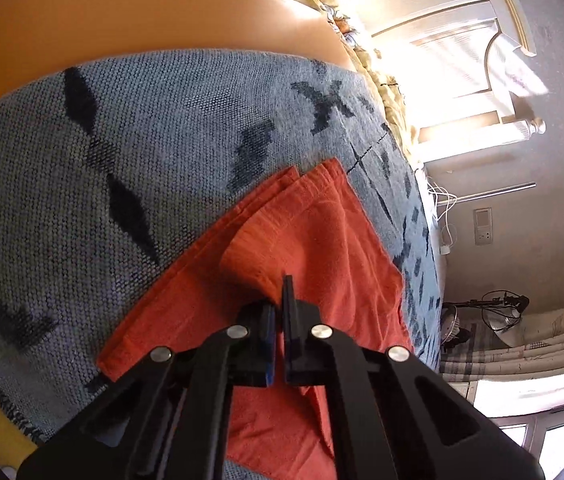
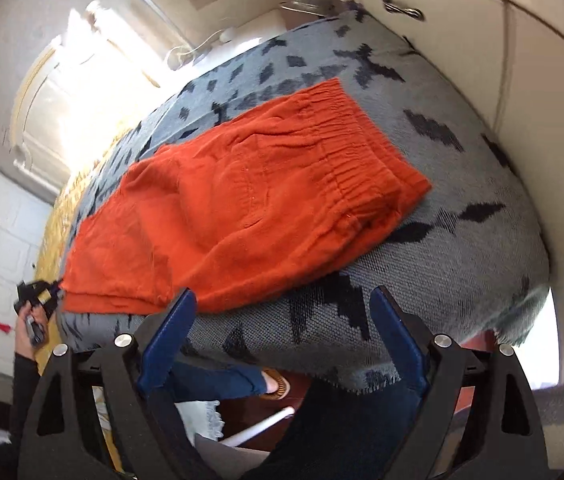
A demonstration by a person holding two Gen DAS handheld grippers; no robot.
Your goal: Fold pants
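Two claws work the orange pants (image 2: pixel 242 196), which lie folded on a grey patterned blanket (image 2: pixel 461 240). Left claw (image 1: pixel 278 300) is pressed together, seemingly pinching a fold at the pants' edge. Right claw (image 2: pixel 282 300) is spread wide, just short of the pants' near edge, touching nothing. Behind the blanket lie an orange pillow (image 1: pixel 142 16) and a yellow quilt (image 1: pixel 381 92); a sunlit door (image 1: pixel 453 52) stands beyond.

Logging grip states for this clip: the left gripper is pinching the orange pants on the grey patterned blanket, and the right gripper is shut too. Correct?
Not quite. The right gripper is open, as the right wrist view shows; the left gripper does pinch the orange pants on the grey patterned blanket.
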